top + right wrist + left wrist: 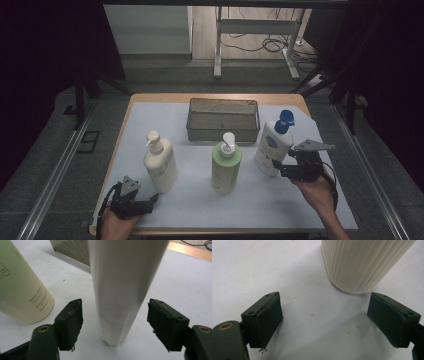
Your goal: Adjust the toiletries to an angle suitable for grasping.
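High view: observed three bottles standing upright on a white mat (165, 112) over the table. Located a cream pump bottle (160, 163) at near left, a green pump bottle (226, 168) at centre, and a white bottle with a blue cap (272, 147) at right, leaning slightly right. Noted a metal mesh basket (223, 118) at the far centre, behind the bottles. Found the left gripper (150, 201) at the near left edge, just near of the cream pump bottle and pointing toward it. Found the right gripper (278, 170) just right of the white bottle's base.

Left gripper view: recorded jaws spread wide with nothing between them. Saw the ribbed base of the cream pump bottle (362, 265) standing just beyond the pads, apart from both.

Right gripper view: recorded jaws parted, flanking the white bottle (122, 287) with clear gaps on both sides, no pad contact. Saw the green pump bottle (20, 285) at left, the basket (72, 250) behind.
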Tool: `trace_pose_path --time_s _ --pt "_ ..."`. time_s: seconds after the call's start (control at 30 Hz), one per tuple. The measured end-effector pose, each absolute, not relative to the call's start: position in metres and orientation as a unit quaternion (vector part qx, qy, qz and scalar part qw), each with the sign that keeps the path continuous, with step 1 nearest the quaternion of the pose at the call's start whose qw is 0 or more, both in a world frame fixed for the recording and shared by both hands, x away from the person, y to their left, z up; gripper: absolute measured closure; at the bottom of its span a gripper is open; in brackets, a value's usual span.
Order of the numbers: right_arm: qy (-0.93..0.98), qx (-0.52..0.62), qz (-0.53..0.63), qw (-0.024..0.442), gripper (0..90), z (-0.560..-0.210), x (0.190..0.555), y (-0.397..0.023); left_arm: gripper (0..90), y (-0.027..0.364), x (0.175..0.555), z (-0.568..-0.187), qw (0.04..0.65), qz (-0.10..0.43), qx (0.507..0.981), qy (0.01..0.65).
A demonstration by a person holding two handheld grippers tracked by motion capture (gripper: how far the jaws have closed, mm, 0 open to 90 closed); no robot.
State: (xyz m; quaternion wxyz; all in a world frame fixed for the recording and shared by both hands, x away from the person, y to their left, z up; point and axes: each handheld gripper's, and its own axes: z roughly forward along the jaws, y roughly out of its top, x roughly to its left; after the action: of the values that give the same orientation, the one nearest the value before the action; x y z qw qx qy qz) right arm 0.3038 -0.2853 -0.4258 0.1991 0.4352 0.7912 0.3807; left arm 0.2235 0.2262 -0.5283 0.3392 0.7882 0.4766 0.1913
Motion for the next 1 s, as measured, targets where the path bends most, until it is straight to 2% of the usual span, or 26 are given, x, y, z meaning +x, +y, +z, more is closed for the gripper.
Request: trace_pose_path --time_s 0.47,0.77,1.0 --pt "0.784 0.434 0.392 0.209 26.3 -0.415 0.325 -0.273 12.3 0.226 0.223 -0.528 0.34 0.19 0.788 0.477" --pt "0.781 0.435 0.394 0.215 29.1 -0.415 0.335 -0.266 12.3 0.226 0.224 -0.528 0.339 0.19 0.788 0.477" --pt "0.784 0.426 0.393 0.224 35.3 -0.415 0.338 -0.26 12.3 0.226 0.223 -0.528 0.339 0.19 0.788 0.477"
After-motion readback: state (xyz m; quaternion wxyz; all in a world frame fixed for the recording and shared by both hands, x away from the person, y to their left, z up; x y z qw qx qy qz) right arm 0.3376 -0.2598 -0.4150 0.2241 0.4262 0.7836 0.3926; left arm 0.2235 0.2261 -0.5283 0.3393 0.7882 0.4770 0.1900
